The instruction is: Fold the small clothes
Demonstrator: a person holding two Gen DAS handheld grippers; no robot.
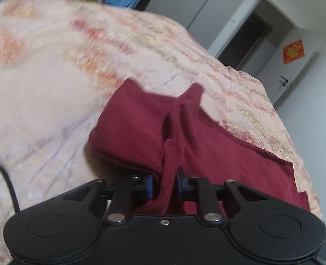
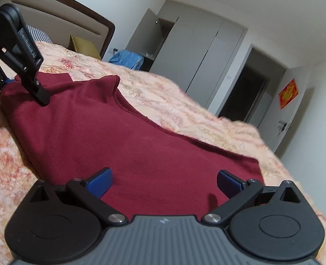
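Note:
A dark red garment lies spread on a bed with a peach floral cover. In the left wrist view my left gripper is shut on a pinched fold of the red garment, which rises between the jaws. That left gripper also shows in the right wrist view at the garment's far left corner. My right gripper is open, its blue pads spread wide just above the near part of the garment, holding nothing.
A headboard, a yellow pillow and a blue cloth pile lie at the bed's far end. Grey wardrobe doors and a dark doorway stand beyond. A black cable hangs at left.

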